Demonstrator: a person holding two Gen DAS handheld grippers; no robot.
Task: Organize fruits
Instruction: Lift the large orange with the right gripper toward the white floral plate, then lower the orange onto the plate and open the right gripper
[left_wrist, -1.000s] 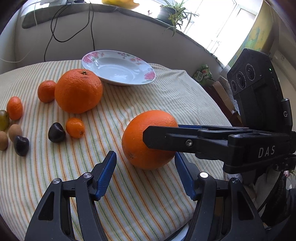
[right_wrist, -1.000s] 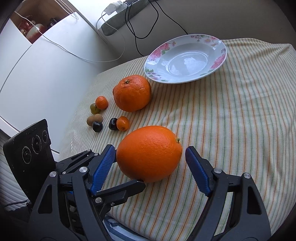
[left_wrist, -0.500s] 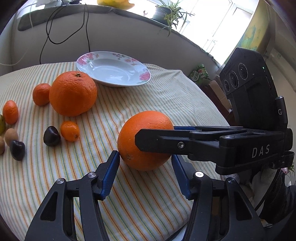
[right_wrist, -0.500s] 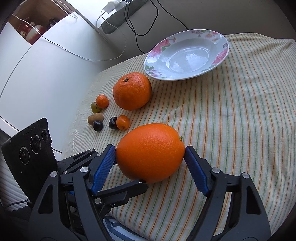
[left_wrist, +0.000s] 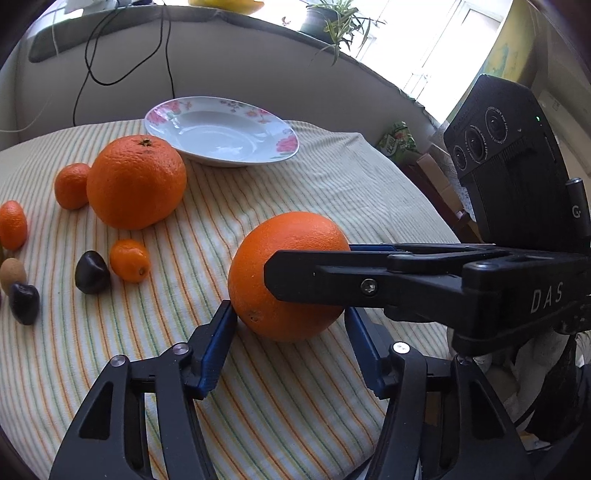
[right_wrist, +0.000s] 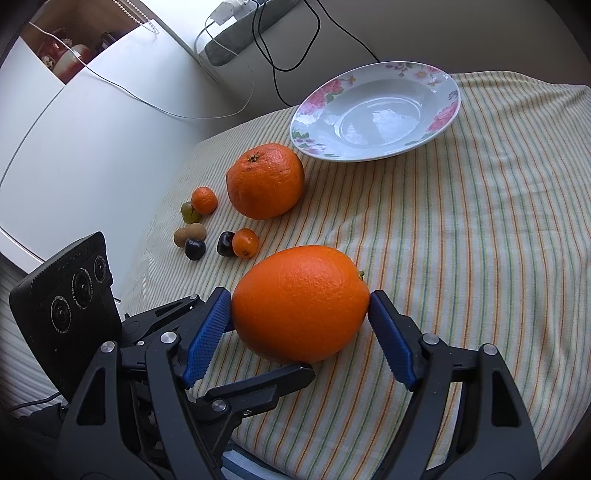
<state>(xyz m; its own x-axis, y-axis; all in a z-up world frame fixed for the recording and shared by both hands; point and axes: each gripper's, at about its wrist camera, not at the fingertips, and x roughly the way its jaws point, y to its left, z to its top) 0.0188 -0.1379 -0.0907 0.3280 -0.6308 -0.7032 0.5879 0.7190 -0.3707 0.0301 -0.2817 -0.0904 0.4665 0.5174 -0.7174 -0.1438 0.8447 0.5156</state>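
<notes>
Right wrist view: right gripper (right_wrist: 300, 316) clamps the near orange (right_wrist: 300, 303), both blue pads pressed on its sides, fruit resting on the striped cloth (right_wrist: 461, 240). Left gripper (left_wrist: 290, 345) jaws are opening, the same orange (left_wrist: 286, 275) between them; pad contact unclear. Beyond the claws: second orange (right_wrist: 265, 181), floral plate (right_wrist: 375, 112) farther back, small fruits (right_wrist: 207, 229) far-left.

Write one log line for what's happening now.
right tongs: gripping orange | left tongs: opening, orange between | plate: empty
</notes>
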